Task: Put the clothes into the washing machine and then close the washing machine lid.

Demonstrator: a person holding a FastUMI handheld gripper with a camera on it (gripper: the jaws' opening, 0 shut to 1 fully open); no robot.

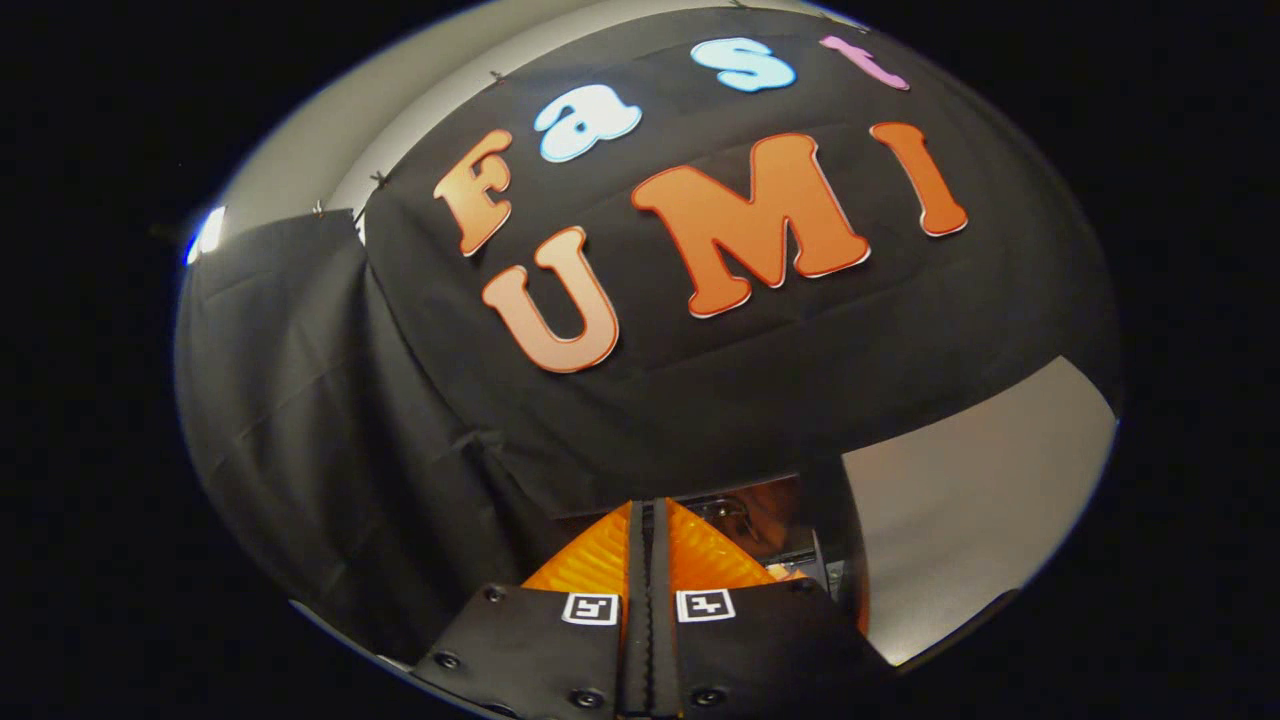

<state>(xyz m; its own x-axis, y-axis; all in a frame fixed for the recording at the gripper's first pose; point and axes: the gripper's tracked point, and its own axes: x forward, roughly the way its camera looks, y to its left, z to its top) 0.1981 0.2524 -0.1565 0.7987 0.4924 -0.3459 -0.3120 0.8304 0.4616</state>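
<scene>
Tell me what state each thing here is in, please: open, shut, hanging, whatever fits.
gripper: shut, fingers pressed together with nothing between them, aimed up at the booth wall.
black cloth: hanging, creased, covering the wall beyond the fingers.
side cloth: hanging in folds, clipped at its top edge.
lamp: lit.

Black cloth wall point(700, 400) hangs before a pale wall point(980, 500).

gripper view | rides on tongs point(648, 520) | tilted, facing booth wall point(700, 400) | seemingly close
</scene>
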